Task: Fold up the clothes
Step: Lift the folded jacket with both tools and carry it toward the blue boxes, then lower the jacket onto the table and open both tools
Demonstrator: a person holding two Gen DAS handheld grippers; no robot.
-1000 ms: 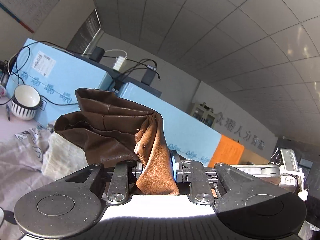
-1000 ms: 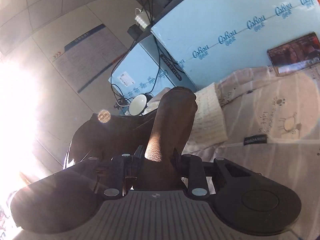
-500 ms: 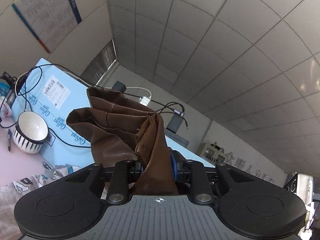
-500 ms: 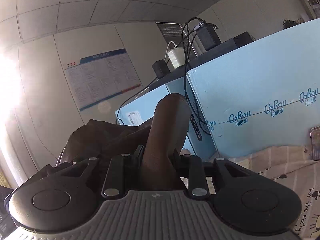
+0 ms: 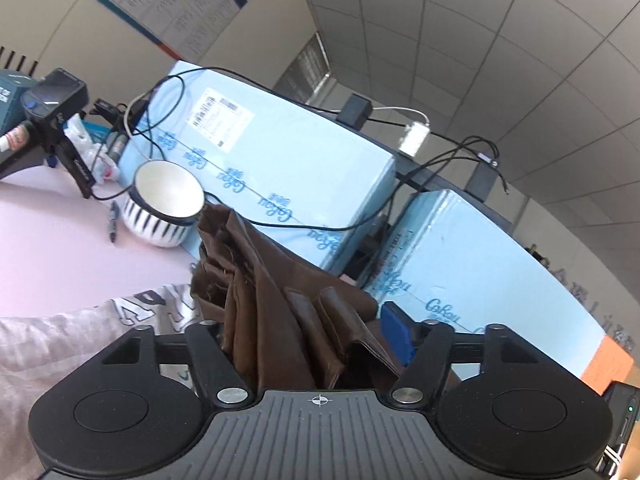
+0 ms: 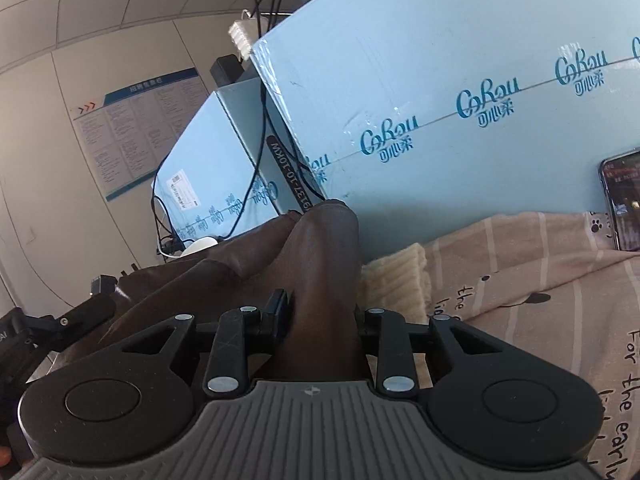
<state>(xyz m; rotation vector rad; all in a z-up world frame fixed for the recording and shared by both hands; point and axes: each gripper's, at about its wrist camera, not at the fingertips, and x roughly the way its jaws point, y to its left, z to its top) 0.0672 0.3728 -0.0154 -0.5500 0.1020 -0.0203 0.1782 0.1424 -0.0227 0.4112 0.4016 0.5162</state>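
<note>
A brown leather-like garment point(image 5: 280, 312) is bunched between the jaws of my left gripper point(image 5: 316, 344), which now stand wider apart than before, with the cloth still lying loosely in the gap. My right gripper point(image 6: 320, 316) is shut on another part of the same brown garment point(image 6: 324, 264), which rises in a fold ahead of it and stretches left. The fingertips of both grippers are hidden by the cloth.
Light blue boxes point(image 5: 288, 160) with cables stand behind. A striped white bowl point(image 5: 164, 204) and a pen sit on the pink table point(image 5: 48, 248). A grey printed garment point(image 5: 80, 332) lies at left. A beige printed cloth point(image 6: 540, 280), a cream knit point(image 6: 400, 280) and a phone point(image 6: 624, 200) lie at right.
Both grippers have tilted down from facing the ceiling toward the table. My left gripper's jaws have spread apart and the brown cloth sits looser in them. The right grip is unchanged.
</note>
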